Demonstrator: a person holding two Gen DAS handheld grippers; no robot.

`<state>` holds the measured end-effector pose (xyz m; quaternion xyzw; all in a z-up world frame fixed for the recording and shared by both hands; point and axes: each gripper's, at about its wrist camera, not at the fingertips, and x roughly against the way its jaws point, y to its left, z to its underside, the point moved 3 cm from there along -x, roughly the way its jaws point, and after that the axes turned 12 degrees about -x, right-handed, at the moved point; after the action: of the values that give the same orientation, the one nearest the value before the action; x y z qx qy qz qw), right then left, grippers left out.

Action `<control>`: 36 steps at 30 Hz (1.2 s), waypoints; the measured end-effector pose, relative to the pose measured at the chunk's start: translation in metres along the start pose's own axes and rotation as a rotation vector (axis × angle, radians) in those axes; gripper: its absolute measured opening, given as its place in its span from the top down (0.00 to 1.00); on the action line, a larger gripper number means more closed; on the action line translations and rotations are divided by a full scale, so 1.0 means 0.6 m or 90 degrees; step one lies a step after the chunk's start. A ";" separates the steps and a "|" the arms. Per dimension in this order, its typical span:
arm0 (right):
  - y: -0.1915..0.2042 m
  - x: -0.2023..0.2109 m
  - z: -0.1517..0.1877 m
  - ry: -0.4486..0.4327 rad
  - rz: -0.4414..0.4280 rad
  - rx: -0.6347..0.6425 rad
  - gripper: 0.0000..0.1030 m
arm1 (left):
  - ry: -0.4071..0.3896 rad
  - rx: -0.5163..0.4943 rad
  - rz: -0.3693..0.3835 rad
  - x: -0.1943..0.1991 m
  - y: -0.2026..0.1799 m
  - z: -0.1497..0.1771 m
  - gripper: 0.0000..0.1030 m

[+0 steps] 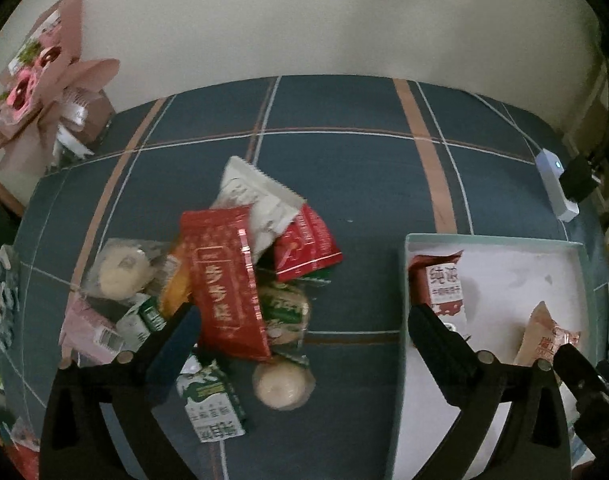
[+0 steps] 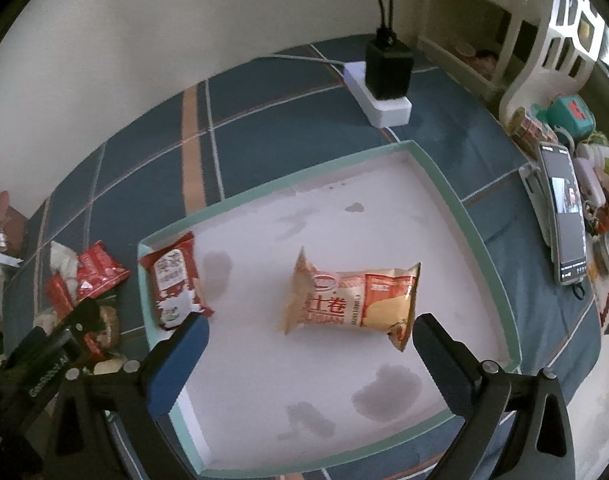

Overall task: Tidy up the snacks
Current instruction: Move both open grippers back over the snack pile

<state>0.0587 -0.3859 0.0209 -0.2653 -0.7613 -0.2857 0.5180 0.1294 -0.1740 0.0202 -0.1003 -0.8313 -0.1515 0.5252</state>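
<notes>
Both grippers, left [image 1: 304, 320] and right [image 2: 310, 328], gape wide and empty above tray [image 2: 444, 184].

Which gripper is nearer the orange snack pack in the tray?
Right. The right gripper hangs open just above the orange pack; the left gripper is open over the snack pile beside the tray.

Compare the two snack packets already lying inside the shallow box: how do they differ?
The red packet is dark red with white print; the orange packet is pale orange and looks bigger. The red packet lies against the box's left wall, the orange packet near the middle. Both lie flat and sealed, with no gripper touching them.
</notes>
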 end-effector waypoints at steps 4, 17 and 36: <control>0.016 0.015 0.010 -0.004 -0.005 0.018 0.00 | -0.012 -0.011 -0.006 0.017 0.025 0.010 0.00; 0.093 0.022 0.070 0.023 -0.031 0.106 0.00 | -0.012 0.047 -0.063 0.049 0.145 0.059 0.00; 0.238 -0.012 0.187 0.091 -0.087 0.218 0.00 | 0.007 0.164 -0.093 0.057 0.275 0.129 0.00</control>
<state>0.0893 -0.2075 0.0035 -0.0999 -0.7763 -0.2047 0.5877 0.1033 0.0082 0.0443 0.0298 -0.8460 -0.0821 0.5259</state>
